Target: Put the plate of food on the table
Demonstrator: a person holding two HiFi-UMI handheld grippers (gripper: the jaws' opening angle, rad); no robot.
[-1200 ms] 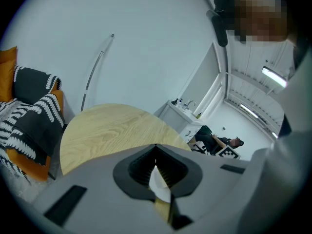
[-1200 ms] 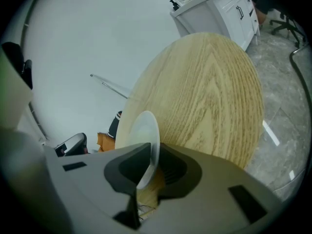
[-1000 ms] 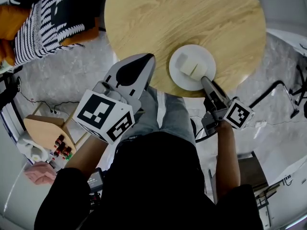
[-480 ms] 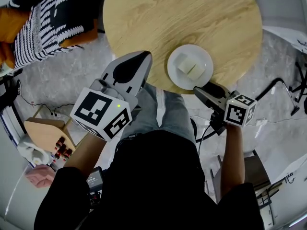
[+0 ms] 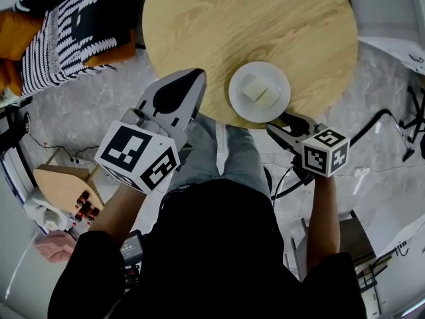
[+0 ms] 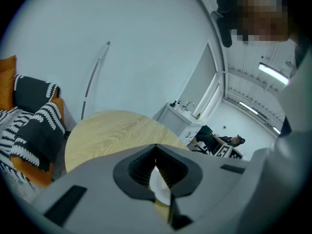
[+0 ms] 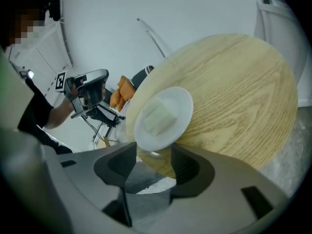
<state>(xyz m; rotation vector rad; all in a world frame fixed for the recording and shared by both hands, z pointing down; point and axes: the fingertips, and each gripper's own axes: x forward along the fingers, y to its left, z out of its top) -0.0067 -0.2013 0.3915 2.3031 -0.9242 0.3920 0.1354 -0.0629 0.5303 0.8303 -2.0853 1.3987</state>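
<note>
well, round white plate (woodgrain table)

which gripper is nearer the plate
The right gripper: its jaws, just opened and empty, sit right by the plate's near rim, while the left gripper hangs farther off to the left.

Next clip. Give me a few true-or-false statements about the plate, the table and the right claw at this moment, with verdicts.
1. The plate rests on the round wooden table. True.
2. The right claw is clamped on the plate's rim. False: its jaws have just been opening and stand apart, gripping nothing, with the plate just ahead of them.
3. The plate sits at the table's centre. False: it lies near the edge closest to the person.
4. Pale food blocks lie on the plate. True.
</note>
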